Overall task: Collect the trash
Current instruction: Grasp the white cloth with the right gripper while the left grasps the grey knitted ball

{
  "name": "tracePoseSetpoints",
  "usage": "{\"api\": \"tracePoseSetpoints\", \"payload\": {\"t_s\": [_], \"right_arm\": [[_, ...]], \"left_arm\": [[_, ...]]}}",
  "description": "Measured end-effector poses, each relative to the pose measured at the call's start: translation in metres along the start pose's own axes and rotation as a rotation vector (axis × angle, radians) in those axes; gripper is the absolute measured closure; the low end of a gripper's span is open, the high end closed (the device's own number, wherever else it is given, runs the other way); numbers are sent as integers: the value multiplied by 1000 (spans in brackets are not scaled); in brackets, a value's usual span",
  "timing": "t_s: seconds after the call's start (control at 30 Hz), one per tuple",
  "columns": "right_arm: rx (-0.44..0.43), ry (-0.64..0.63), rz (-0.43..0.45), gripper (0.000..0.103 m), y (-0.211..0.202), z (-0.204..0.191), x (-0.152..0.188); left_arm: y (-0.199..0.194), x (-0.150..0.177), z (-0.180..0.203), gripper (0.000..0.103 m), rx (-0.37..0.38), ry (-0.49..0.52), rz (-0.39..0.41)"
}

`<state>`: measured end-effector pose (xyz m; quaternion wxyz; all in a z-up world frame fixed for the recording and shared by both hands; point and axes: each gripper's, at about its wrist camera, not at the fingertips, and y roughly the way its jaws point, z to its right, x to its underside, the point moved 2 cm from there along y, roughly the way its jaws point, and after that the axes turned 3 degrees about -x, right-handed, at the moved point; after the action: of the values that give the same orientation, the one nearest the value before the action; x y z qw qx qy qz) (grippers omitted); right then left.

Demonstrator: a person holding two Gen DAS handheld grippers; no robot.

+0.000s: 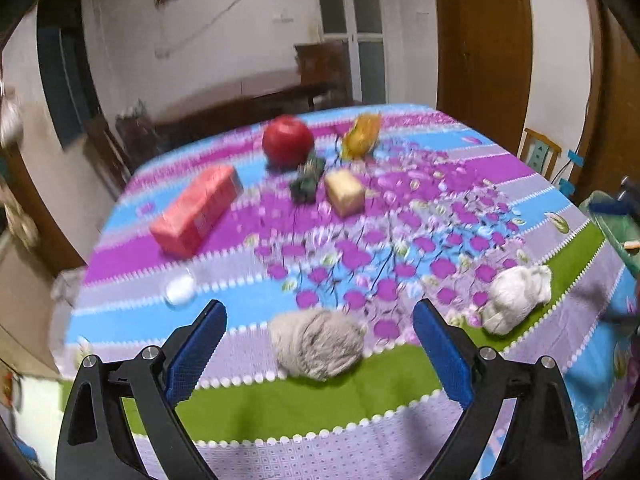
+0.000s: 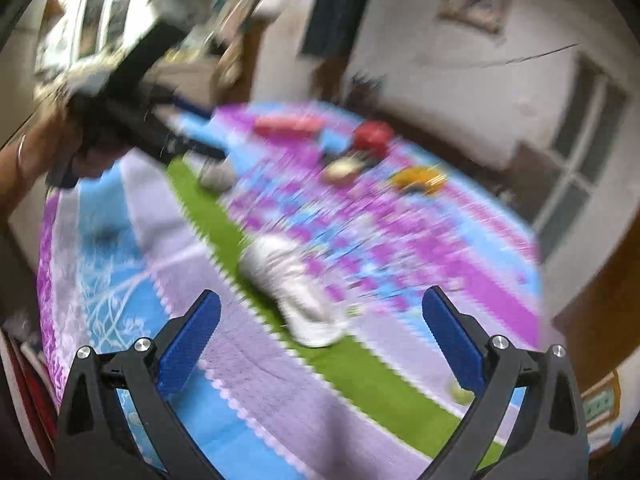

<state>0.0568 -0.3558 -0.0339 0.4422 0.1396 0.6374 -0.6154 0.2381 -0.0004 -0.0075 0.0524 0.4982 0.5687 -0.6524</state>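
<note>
A grey crumpled paper ball [image 1: 318,344] lies on the table near the front edge, between the open fingers of my left gripper [image 1: 320,312]. A white crumpled tissue [image 1: 516,298] lies to its right; it also shows in the blurred right wrist view [image 2: 296,292], just ahead of my open, empty right gripper [image 2: 322,300]. The grey ball shows farther off there [image 2: 218,178], under the left gripper body [image 2: 132,128]. A green wrapper [image 1: 308,180] and a yellow wrapper [image 1: 360,136] lie mid-table.
The table has a purple, blue and green flowered cloth [image 1: 360,400]. On it are a red box [image 1: 196,210], a red apple [image 1: 287,141], a tan block [image 1: 345,191] and a small white cap [image 1: 180,290]. A green bin [image 1: 616,224] sits at the right edge.
</note>
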Motion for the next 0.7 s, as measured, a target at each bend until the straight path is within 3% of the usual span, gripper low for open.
{"api": "tracePoseSetpoints", "payload": {"t_s": [0.1, 0.17, 0.23, 0.4, 0.43, 0.5, 0.7], "right_arm": [[-71, -23, -77, 7, 32, -9, -4], [-102, -13, -110, 14, 46, -6, -7], [-123, 2, -144, 22, 61, -6, -13], [-183, 67, -201, 62, 73, -3, -6], [-205, 89, -188, 68, 72, -2, -6], [-212, 111, -183, 81, 73, -2, -5], [-186, 169, -109, 86, 41, -9, -3]], "left_arm": [[14, 5, -3, 9, 9, -23, -23], [27, 7, -2, 9, 25, -40, -42], [36, 8, -3, 19, 29, -58, -71], [45, 14, -1, 41, 83, -90, -103], [45, 15, 2, 48, 85, -88, -101], [41, 14, 8, 52, 68, -72, -86], [22, 5, 26, 55, -29, -57, -58]]}}
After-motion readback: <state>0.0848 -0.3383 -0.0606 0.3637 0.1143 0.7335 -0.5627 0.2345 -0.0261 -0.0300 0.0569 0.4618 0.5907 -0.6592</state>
